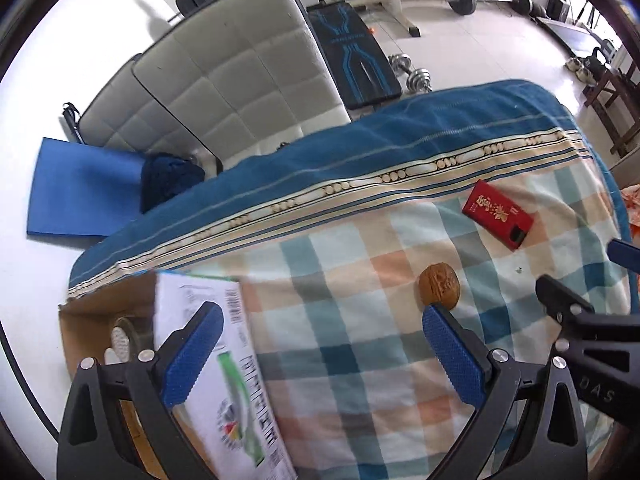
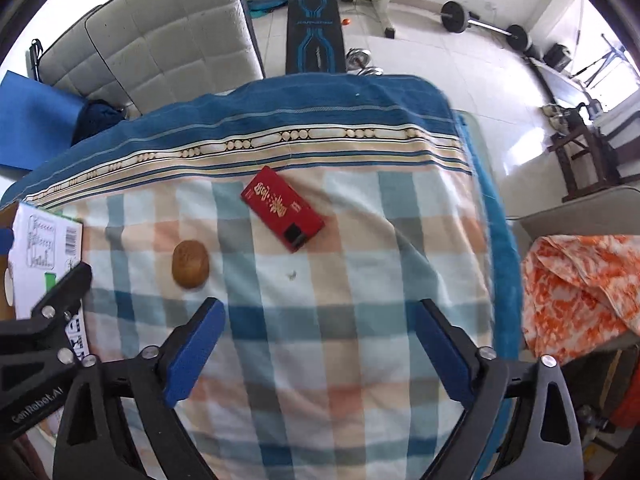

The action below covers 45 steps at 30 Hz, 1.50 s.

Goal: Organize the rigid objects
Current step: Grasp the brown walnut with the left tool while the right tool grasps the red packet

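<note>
A red flat box (image 1: 497, 213) with gold lettering lies on the checked cloth, also in the right wrist view (image 2: 283, 213). A brown walnut (image 1: 439, 284) lies nearer, also in the right wrist view (image 2: 190, 264). My left gripper (image 1: 320, 334) is open and empty above the cloth; its right fingertip (image 1: 436, 316) is just in front of the walnut. My right gripper (image 2: 318, 328) is open and empty, behind the red box and to the right of the walnut. The right gripper also shows at the edge of the left wrist view (image 1: 576, 276).
An open cardboard box (image 1: 104, 320) with a white printed flap (image 1: 224, 360) stands at the table's left and holds a tape roll (image 1: 124, 340). An orange patterned cloth (image 2: 580, 288) lies to the right. A padded bench (image 1: 240, 72) and gym weights stand beyond the table's far edge.
</note>
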{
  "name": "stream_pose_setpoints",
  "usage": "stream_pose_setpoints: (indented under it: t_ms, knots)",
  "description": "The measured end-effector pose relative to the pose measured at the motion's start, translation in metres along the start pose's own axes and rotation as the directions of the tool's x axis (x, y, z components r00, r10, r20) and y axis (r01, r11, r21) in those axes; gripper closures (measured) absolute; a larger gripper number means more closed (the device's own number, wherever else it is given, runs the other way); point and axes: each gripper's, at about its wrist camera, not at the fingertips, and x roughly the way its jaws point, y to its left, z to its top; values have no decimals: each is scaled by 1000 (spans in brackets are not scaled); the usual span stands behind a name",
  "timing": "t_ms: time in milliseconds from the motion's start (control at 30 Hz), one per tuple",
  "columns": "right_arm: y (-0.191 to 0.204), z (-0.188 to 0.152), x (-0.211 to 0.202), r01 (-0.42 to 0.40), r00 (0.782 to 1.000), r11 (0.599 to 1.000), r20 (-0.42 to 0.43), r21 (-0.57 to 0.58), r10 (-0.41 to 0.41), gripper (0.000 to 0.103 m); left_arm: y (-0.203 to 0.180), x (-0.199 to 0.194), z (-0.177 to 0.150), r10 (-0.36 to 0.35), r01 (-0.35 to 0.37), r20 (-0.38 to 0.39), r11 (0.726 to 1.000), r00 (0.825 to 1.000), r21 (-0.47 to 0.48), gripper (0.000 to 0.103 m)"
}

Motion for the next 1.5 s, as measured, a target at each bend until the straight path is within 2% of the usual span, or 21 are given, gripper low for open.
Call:
stream_pose_setpoints:
  t_ms: [100,233,300,367,400,633,833,1000,1067,1100,1133,1167,1200,1233,1300,1400,1500]
  knots:
    - [4,21,24,-19,1000,999,-7,-45,19,29,-7,23,9,-18,18,-36,1000,999,3,1]
    - [13,42,51,-23,1000,995,-21,-99,21,38,-8,44,16,-22,21,-75,1000,997,-14,1]
    - [18,50,64,-33,999,991,-35,-126,29,38,-9,51,18,-18,17,-92,1000,996,-13,1]
    - [22,55,76,-3,999,990,-49,-142,-4,40,-11,56,19,-13,12,-103,1000,995,-10,1]
    - [22,56,78,0,999,990,-45,-140,-7,40,-12,57,19,-11,10,-105,1000,994,-8,1]
    - [9,52,78,49,997,995,-62,-83,-54,63,-22,59,19,-26,26,-115,1000,993,3,1]
    - [-16,34,74,40,995,999,-88,-28,-42,67,-41,58,19,-80,83,-120,996,990,23,1]
    - [-32,25,72,30,994,1000,-103,1,-30,67,-61,63,22,-146,155,-163,987,976,40,5]
    - [-41,22,71,26,994,1000,-105,14,-24,67,-71,67,21,-155,168,-178,984,972,60,11]
    - [-44,21,72,20,994,1000,-107,21,-17,67,-75,70,20,-149,164,-187,984,971,69,21]
    - [-49,18,71,17,994,1000,-108,24,-15,67,-80,74,19,-147,165,-197,983,969,79,41]
    - [-52,18,73,19,994,1000,-110,24,-16,67,-84,77,18,-162,183,-210,979,964,85,48]
    - [-55,19,74,18,994,1000,-113,24,-16,67,-87,78,17,-172,192,-208,978,963,83,52]
    - [-57,18,74,18,993,999,-114,28,-14,67,-88,76,17,-172,192,-198,978,965,84,61]
    - [-59,17,75,12,993,999,-114,36,-7,67,-89,73,17,-187,206,-193,975,963,82,72]
    - [-61,11,74,19,993,999,-114,27,-16,67,-88,70,13,-173,192,-188,977,967,88,72]
    - [-58,9,76,6,993,999,-115,35,-2,67,-76,71,5,-183,196,-188,979,965,56,72]
